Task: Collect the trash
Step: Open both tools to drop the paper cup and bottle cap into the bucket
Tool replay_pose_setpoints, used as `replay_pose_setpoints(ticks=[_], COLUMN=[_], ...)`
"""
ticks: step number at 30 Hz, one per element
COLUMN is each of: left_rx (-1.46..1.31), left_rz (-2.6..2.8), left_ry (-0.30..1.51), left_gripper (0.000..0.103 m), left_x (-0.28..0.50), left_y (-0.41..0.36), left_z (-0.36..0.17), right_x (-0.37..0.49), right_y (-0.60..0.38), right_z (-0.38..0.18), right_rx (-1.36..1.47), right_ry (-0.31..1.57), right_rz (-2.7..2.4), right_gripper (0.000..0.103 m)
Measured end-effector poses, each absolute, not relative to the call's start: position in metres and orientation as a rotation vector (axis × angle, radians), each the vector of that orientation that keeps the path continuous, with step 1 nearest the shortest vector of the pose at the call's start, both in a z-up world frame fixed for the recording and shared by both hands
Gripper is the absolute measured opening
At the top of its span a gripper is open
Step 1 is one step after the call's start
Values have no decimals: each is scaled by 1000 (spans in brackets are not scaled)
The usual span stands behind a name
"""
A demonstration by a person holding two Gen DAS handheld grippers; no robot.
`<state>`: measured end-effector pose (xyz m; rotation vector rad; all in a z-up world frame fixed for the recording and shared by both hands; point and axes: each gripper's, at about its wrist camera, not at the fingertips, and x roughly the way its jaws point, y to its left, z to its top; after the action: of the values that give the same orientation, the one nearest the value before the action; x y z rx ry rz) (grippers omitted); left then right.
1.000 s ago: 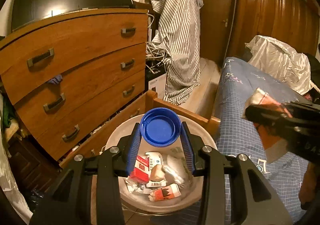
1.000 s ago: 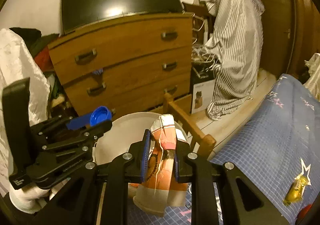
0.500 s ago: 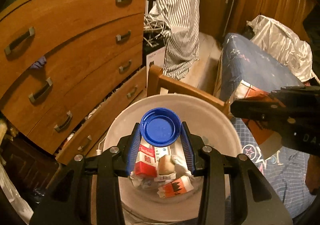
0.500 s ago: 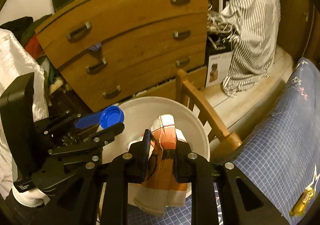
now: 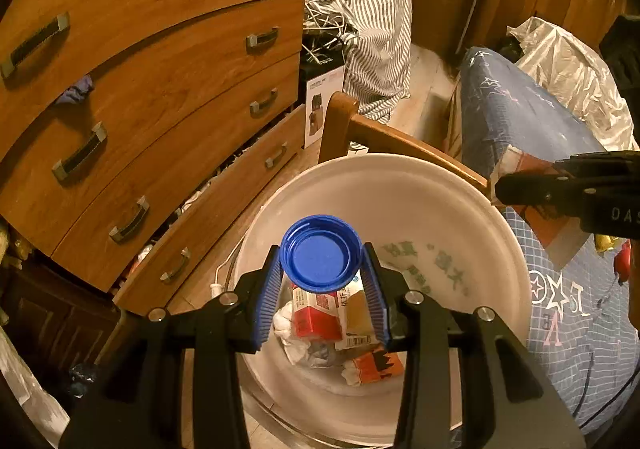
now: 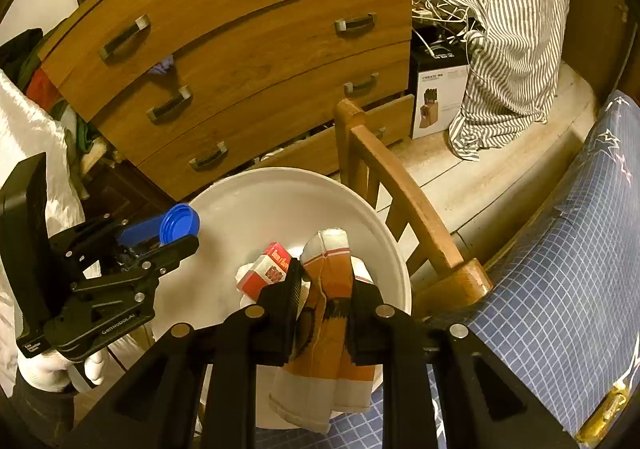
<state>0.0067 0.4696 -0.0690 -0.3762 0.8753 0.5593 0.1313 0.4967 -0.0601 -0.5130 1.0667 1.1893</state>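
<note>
Blue bottle cap (image 5: 320, 254): light, rigid, smooth plastic, best pinched across its rim; the left tool (image 5: 322, 281) clamps it so, narrowly parted, above the white bin (image 5: 400, 177). Orange-and-white wrapper (image 6: 326, 313): light, limp, crushable, gripped at mid-length; the right tool (image 6: 324, 285) is clenched on it over the bin's near edge, lower end dangling.

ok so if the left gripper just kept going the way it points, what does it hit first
Probably the trash pile, likely the red carton, at the bottom of the white bucket. The left gripper, holding the blue cap, points down into it; depth is unclear.
</note>
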Motion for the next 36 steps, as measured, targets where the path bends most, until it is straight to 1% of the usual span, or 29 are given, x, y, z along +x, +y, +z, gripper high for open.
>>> replay_pose_setpoints(ticks=[19, 20, 21, 22, 36], left_rx=[-373, -373, -373, -373, -367], left_rz=[554, 558, 563, 567, 584], left_ry=[878, 880, 879, 876, 848], left_gripper=[39, 41, 49, 55, 55], left_x=[15, 16, 16, 16, 16], left_y=[469, 470, 471, 472, 471], left_z=[-75, -75, -75, -75, -71], right_x=[132, 132, 132, 131, 130], right_y=[502, 503, 504, 503, 490], right_z=[-65, -64, -64, -62, -49], right_rx=[-514, -512, -508, -500, -466], right_ry=[1070, 1067, 1064, 1058, 1021], right_rz=[1210, 1217, 1224, 1228, 1241], right_gripper=[21, 26, 31, 38, 39])
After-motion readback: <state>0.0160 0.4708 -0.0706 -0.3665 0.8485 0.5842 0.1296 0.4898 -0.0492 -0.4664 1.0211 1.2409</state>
